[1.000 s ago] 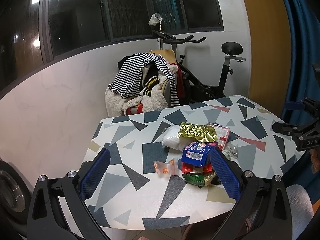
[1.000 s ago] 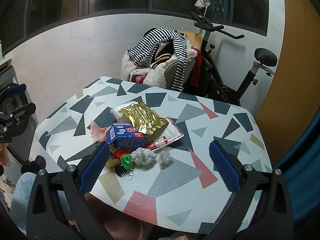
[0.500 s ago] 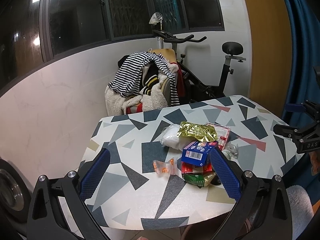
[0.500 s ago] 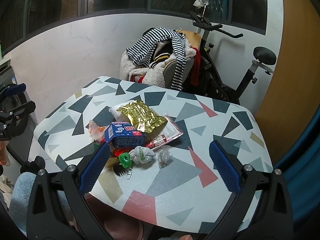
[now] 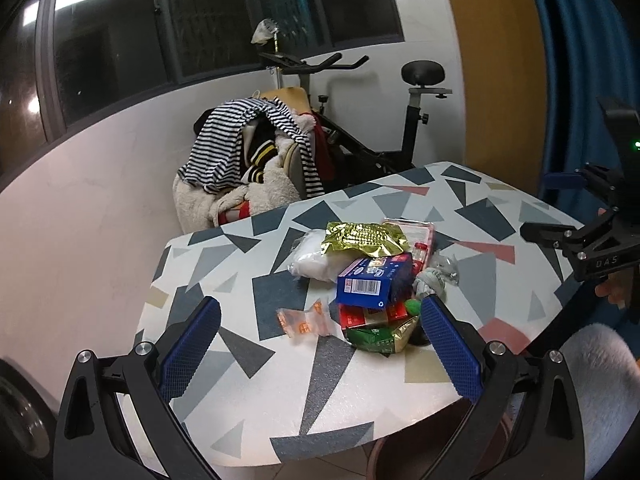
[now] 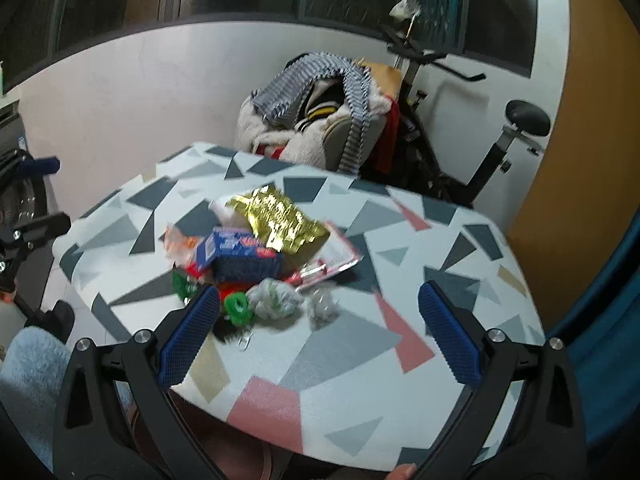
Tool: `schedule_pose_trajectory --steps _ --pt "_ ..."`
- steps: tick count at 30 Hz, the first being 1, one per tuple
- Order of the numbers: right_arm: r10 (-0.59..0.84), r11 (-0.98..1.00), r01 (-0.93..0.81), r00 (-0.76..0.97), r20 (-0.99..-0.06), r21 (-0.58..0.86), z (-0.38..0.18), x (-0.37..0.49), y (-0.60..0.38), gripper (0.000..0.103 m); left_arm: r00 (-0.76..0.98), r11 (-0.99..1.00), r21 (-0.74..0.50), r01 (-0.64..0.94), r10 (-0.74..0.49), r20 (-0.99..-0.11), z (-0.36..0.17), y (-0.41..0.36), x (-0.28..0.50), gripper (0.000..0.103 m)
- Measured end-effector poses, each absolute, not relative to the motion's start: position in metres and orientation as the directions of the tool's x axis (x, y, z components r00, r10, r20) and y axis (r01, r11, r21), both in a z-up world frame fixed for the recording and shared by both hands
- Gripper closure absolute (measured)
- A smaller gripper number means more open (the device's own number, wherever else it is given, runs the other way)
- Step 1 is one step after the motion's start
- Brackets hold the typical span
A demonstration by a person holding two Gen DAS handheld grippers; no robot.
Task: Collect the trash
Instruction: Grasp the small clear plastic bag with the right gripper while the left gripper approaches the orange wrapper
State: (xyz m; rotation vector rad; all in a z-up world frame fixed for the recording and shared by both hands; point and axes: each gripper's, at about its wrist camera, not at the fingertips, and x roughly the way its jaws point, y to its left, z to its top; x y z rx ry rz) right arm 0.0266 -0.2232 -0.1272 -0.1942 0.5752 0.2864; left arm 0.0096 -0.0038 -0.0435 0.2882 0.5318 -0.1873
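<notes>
A heap of trash lies mid-table: a blue box [image 5: 376, 284] [image 6: 240, 256], a gold foil wrapper [image 5: 366, 236] [image 6: 280, 220], a white bag [image 5: 314, 258], an orange-printed clear wrapper [image 5: 306, 320], a green packet [image 5: 378, 338], crumpled wrappers [image 6: 276, 302] and a green ring [image 6: 236, 312]. My left gripper [image 5: 318, 348] is open and empty above the table's near edge, short of the heap. My right gripper [image 6: 318, 336] is open and empty, just short of the crumpled wrappers. Each gripper shows in the other's view, the right one [image 5: 592, 240] and the left one [image 6: 24, 236].
The table [image 5: 280, 400] has a geometric patterned top. Behind it stands a chair piled with striped clothes [image 5: 248, 144] and an exercise bike [image 5: 412, 120]. A blue curtain [image 5: 568, 80] hangs at the right. A brown bin rim [image 6: 256, 456] shows under the table's near edge.
Both grippers have moved closer to the heap. The right wrist view has shifted and blurred with motion. The trash has not moved.
</notes>
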Motion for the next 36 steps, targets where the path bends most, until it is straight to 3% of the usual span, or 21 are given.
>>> schedule_pose_trajectory --steps 6,10,14,18,27,29,33,36 --pt "0.225 0.945 -0.322 0.770 -0.597 -0.060 -0.150 0.028 -0.222 0.006 0.838 0.942 0.211 0.261 -0.112 -0.535 -0.061 0.001 0.013 0.005" --pt "0.245 0.943 -0.333 0.731 -0.637 -0.020 -0.169 0.027 -0.220 0.006 0.826 0.941 0.247 0.232 -0.056 -0.561 -0.077 0.005 0.018 0.005" --pt "0.234 0.950 -0.311 0.733 -0.639 -0.009 -0.182 0.027 -0.220 0.006 0.806 0.953 0.209 0.219 -0.056 -0.589 -0.090 0.019 0.023 0.005" --pt "0.200 0.960 -0.280 0.710 -0.675 -0.011 -0.196 0.039 -0.218 0.006 0.773 0.975 0.095 0.203 -0.100 -0.627 -0.103 0.036 0.030 0.005" --pt "0.245 0.945 -0.328 0.681 -0.690 0.012 -0.218 0.074 -0.211 0.007 0.738 0.989 0.078 0.126 -0.041 -0.674 -0.127 0.049 0.046 0.005" --pt "0.230 0.953 -0.301 0.681 -0.695 0.020 -0.222 0.092 -0.217 0.019 0.735 0.990 0.072 0.117 -0.038 -0.677 -0.129 0.052 0.048 0.005" --pt "0.230 0.966 -0.246 0.664 -0.711 0.083 -0.233 0.126 -0.231 0.029 0.727 0.995 0.043 0.093 -0.039 -0.685 -0.134 0.063 0.056 0.005" --pt "0.239 0.967 -0.224 0.642 -0.729 0.119 -0.244 0.149 -0.236 0.046 0.714 0.998 0.002 0.068 -0.048 -0.699 -0.136 0.070 0.062 0.005"
